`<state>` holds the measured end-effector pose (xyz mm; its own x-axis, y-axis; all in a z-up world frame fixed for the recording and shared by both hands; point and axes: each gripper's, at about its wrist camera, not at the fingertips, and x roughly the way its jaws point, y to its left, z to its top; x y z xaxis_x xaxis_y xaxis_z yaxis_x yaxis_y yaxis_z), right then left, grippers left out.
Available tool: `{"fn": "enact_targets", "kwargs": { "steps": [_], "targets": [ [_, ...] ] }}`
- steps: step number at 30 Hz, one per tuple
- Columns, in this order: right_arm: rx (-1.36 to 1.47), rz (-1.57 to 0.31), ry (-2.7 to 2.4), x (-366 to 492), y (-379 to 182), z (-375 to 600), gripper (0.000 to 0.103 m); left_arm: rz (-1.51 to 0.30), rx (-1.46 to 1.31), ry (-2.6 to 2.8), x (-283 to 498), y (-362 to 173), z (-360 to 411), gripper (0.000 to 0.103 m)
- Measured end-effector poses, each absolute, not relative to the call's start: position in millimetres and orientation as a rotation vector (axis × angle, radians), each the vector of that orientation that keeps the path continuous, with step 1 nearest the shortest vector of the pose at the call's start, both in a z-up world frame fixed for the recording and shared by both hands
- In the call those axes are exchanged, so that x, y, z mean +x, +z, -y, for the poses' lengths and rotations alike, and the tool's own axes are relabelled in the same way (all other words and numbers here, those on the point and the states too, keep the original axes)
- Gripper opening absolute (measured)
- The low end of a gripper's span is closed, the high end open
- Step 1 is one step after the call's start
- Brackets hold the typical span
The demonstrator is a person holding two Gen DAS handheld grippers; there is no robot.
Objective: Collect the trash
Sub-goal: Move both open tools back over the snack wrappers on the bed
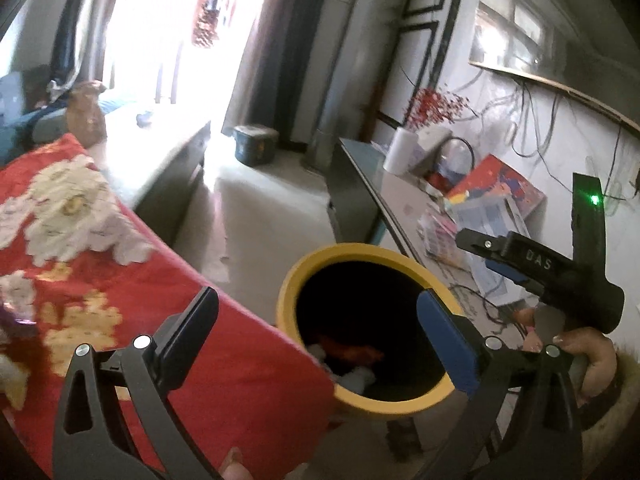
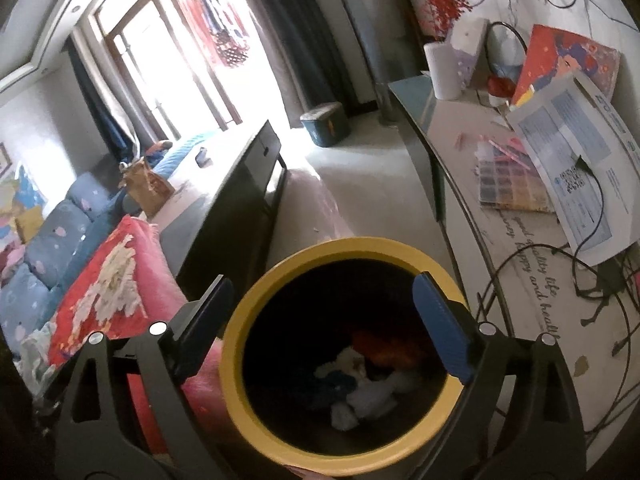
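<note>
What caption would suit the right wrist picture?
Open right gripper above a yellow-rimmed trash bin holding crumpled white, blue and orange scraps.

Daylight floods in through the window (image 2: 168, 60), which is blown out to pure white in both views and casts glare across the floor (image 1: 256, 200). The bin's interior (image 2: 340, 320) stays near-black. Fisheye distortion bends all edges, and the left view shows motion blur.

Yellow-rimmed bin (image 2: 240, 360), black inside; red blanket (image 1: 120, 280) with white flowers.
</note>
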<state>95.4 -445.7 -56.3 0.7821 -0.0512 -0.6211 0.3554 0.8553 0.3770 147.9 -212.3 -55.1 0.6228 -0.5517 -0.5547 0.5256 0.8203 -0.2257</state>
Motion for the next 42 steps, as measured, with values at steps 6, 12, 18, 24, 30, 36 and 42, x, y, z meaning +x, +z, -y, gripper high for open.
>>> {"fn": "enact_targets", "kwargs": {
  "steps": [6, 12, 18, 24, 30, 36, 42],
  "targets": [
    [0.455, -0.619, -0.179, 96.0, -47.9, 424.2, 0.085, -0.613, -0.053, -0.565, 138.6, -43.0, 187.9, 0.096],
    [0.397, -0.594, -0.139, 94.4, -39.3, 403.9, 0.086, -0.581, -0.076, -0.53, 130.0, -34.8, 165.4, 0.096],
    [0.355, -0.58, -0.091, 93.5, -33.6, 383.7, 0.086, -0.553, -0.08, -0.49, 122.6, -28.4, 146.2, 0.096],
    [0.32, -0.572, -0.054, 91.3, -29.9, 368.6, 0.086, -0.541, -0.098, -0.441, 120.5, -26.1, 126.1, 0.096],
    [0.281, -0.581, -0.011, 93.0, -27.0, 350.5, 0.086, -0.526, -0.117, -0.405, 119.4, -22.5, 109.2, 0.096],
    [0.242, -0.581, 0.032, 90.8, -23.8, 332.9, 0.086, -0.512, -0.127, -0.368, 117.1, -20.2, 93.8, 0.096],
    [0.212, -0.592, 0.078, 92.0, -21.3, 316.2, 0.086, -0.498, -0.141, -0.328, 115.7, -17.4, 77.4, 0.096]
  ]
}}
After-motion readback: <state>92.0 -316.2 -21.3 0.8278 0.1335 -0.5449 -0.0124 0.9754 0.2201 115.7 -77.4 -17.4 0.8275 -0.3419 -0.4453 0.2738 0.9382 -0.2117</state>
